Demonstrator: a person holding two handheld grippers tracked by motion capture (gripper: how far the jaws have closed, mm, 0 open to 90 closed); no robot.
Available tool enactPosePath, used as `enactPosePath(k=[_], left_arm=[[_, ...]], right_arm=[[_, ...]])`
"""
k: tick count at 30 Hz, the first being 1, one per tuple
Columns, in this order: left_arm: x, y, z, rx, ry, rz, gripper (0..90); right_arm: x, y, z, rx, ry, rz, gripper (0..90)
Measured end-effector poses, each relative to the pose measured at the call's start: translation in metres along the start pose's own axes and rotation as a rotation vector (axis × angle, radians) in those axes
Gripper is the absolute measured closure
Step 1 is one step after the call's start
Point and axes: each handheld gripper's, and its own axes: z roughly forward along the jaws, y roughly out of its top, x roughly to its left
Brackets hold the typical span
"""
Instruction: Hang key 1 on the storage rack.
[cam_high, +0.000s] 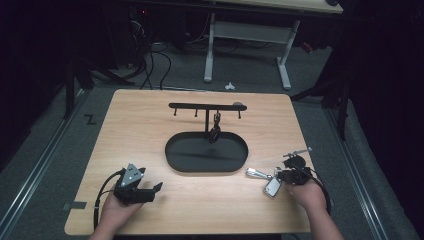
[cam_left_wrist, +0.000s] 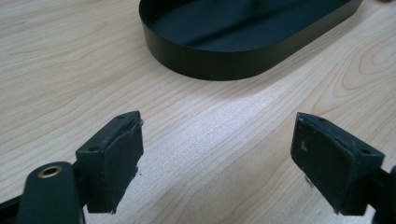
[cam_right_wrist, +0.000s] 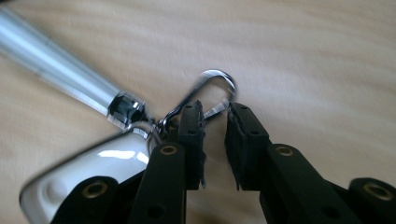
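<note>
Near the right edge of the surface (cam_high: 150, 110), toward its front corner, you are holding your right tool (cam_high: 289, 175) low over a keyring bunch (cam_high: 267, 180). Its jaws are standing narrow, and in the right gripper view the right tool (cam_right_wrist: 215, 140) is closing around the silver clip (cam_right_wrist: 217, 86) of the bunch: the thin wire of the clip is passing between the two pads, with one pad touching it, though the blur is making it hard to tell whether both pads are pressing. A silver cylinder (cam_right_wrist: 51, 60) and a flat pale fob (cam_right_wrist: 88, 172) are hanging from the same ring, and both are lying on the wood just left of your jaws in that view.

At the front left corner you are resting your left tool (cam_high: 150, 192) on the surface with its jaws spread wide and nothing between them; in the left gripper view the left tool (cam_left_wrist: 217, 158) is pointing across bare wood toward the black oval tray (cam_left_wrist: 210, 65). That tray (cam_high: 172, 160) is sitting at the middle of the surface, well apart from both tools. A black hook rack (cam_high: 200, 106) is rising from the tray's far side, and a dark bunch (cam_high: 215, 131) is hanging from one of its hooks over the tray.
</note>
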Motion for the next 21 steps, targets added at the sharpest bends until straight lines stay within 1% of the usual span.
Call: enactPosePath(k=[1,4,6,8,10,13,15,16,19,21], left_arm=[[0.000,0.000,0.000,0.001,0.001,0.001,17.5],[0.001,0.000,-0.001,-0.002,0.000,-0.003,17.5],[0.002,0.000,-0.002,-0.006,0.003,-0.004,17.5],[0.002,-0.001,-0.003,-0.007,0.002,-0.005,17.5],[0.002,-0.001,-0.003,-0.008,0.001,-0.003,17.5],[0.002,-0.001,-0.002,-0.005,-0.004,-0.006,17.6],[0.001,-0.001,-0.002,-0.001,-0.006,0.000,17.5],[0.000,0.000,-0.002,-0.003,-0.006,0.000,17.5],[0.000,0.001,-0.002,-0.005,-0.008,0.001,17.5],[0.000,0.001,-0.001,-0.002,-0.008,0.001,17.6]], right_arm=[[0.002,0.006,0.004,-0.009,0.007,0.005,76.2],[0.014,0.023,0.012,-0.011,0.018,-0.021,76.0],[0.026,0.031,0.015,-0.013,0.028,-0.051,75.4],[0.037,0.036,0.016,-0.008,0.011,-0.111,73.7],[0.049,0.038,0.011,-0.029,0.015,-0.136,72.9],[0.067,0.036,0.002,-0.043,0.064,-0.180,71.4],[0.080,0.032,-0.003,-0.053,0.110,-0.199,71.5],[0.086,0.031,-0.003,-0.051,0.132,-0.213,71.5],[0.107,0.026,-0.001,-0.036,0.169,-0.269,70.2],[0.116,0.022,0.003,-0.011,0.179,-0.294,69.8]])
